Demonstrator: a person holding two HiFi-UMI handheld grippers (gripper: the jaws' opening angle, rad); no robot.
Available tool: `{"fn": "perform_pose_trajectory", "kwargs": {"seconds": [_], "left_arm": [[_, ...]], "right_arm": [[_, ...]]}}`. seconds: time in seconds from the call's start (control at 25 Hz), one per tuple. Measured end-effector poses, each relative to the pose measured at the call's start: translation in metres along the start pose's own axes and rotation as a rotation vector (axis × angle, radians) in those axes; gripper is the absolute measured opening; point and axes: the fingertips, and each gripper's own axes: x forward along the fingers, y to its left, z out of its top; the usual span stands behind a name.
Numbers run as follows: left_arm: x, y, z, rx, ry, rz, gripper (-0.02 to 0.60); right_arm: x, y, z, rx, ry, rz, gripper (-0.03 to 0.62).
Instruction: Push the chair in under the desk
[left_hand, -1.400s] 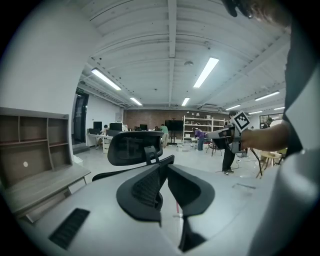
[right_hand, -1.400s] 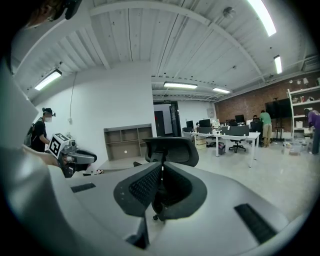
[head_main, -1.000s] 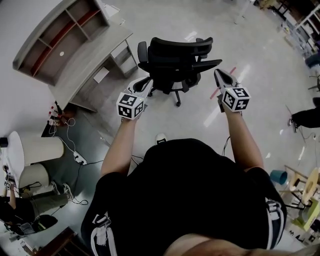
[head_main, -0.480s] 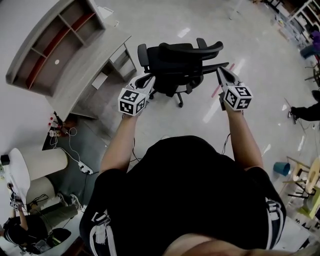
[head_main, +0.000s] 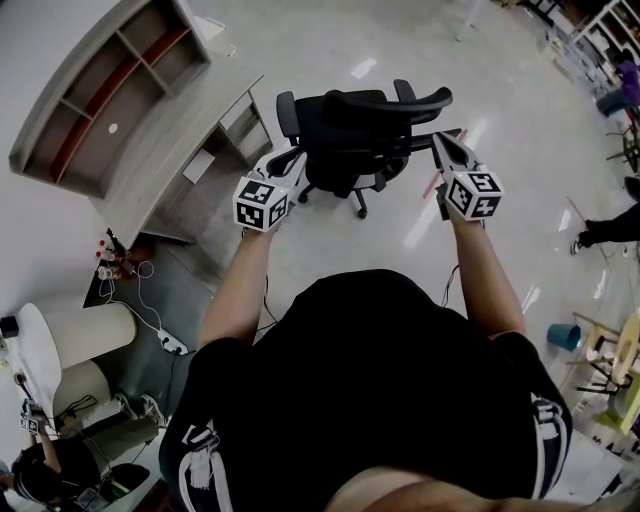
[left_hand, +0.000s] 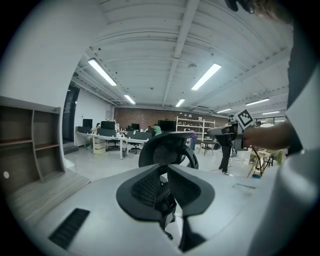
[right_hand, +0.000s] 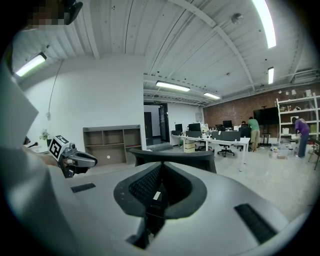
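While both hands reach forward, the chair (head_main: 355, 130) stands on open floor well apart from the desk (head_main: 178, 128), on the side of the desk where its kneehole opens, and is not yet under it. Seen from the head view, the chair sits between the two claws. The left gripper (head_main: 297, 158) is at the chair's flank nearer the desk. The right gripper (head_main: 441, 142) is at the flank farther from the desk, close to a dark arm of the chair (whether either tip actually touches the frame cannot be told from above).

Each gripper view shows its own jaws brought fully together with nothing between them; the chair's backrest rises just beyond the closed tips. Neither claw holds anything, so both can serve only as blunt pushers.

The coming move likely turns on one relation: the desk lies across the chair from the right gripper. A push from that far side would carry the chair toward the kneehole, whereas the left gripper stands between chair and desk and can only steer. The chair's backrest runs roughly crosswise to the person's reach, so the chair may need swinging round on its castors to bring the seat to the opening first.
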Motion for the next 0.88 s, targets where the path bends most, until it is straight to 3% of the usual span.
{"fn": "perform_pose_trajectory", "kwargs": {"seconds": [0.4, 0.88], "left_arm": [[0.01, -0.015, 0.014, 0.021, 0.002, 0.051, 0.055], [0.053, -0.043, 0.03, 0.001, 0.01, 0.153, 0.055]], "right_arm": [[-0.004, -0.026, 0.011, -0.002, -0.037, 0.038, 0.005], [0.006, -0.095, 0.021, -0.017, -0.029, 0.127, 0.005]]}}
